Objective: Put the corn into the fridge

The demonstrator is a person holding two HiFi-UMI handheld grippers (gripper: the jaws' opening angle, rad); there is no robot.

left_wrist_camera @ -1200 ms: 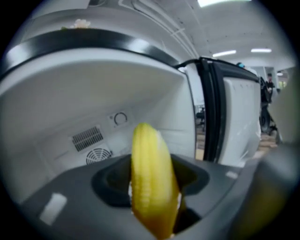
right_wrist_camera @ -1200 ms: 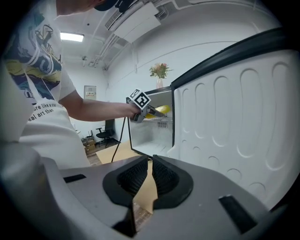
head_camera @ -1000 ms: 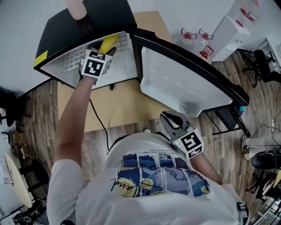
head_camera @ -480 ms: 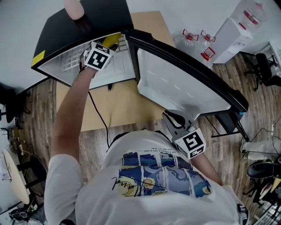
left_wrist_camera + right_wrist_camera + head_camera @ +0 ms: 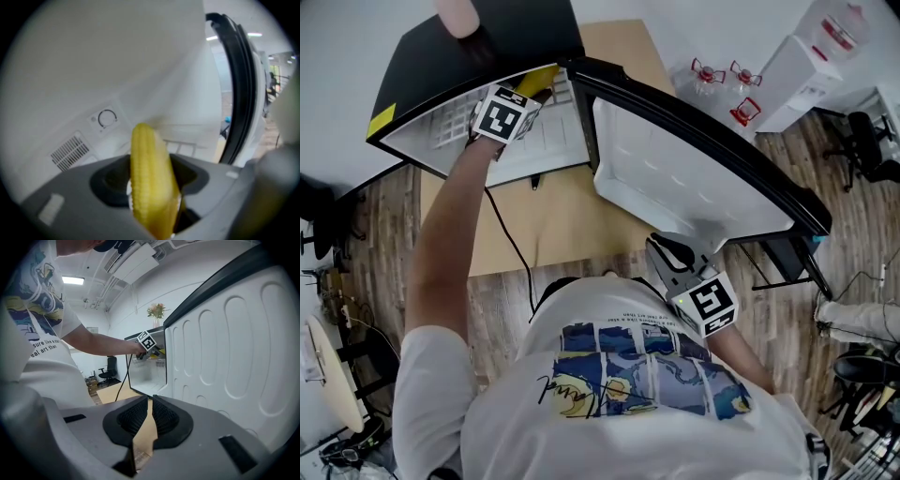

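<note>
A yellow corn cob (image 5: 152,187) sticks out between the jaws of my left gripper (image 5: 152,208), which is shut on it. In the head view this gripper (image 5: 528,96) reaches into the open black fridge (image 5: 478,42) with the corn (image 5: 536,81) near the top of the white interior. The fridge's back wall with a dial (image 5: 107,118) and a vent (image 5: 70,151) lies just beyond the cob. My right gripper (image 5: 661,251) hangs near my body below the open fridge door (image 5: 675,178). Its jaws (image 5: 149,416) are shut with nothing between them.
The fridge stands on a tan board (image 5: 562,225) over a wood floor, and a black cable (image 5: 511,253) runs across the board. Red-capped bottles (image 5: 717,80) and a white box (image 5: 806,56) sit at the back right. An office chair (image 5: 858,141) is at the far right.
My left gripper has gone a little deeper into the fridge with the corn still in it. The right gripper has stayed where it was.
</note>
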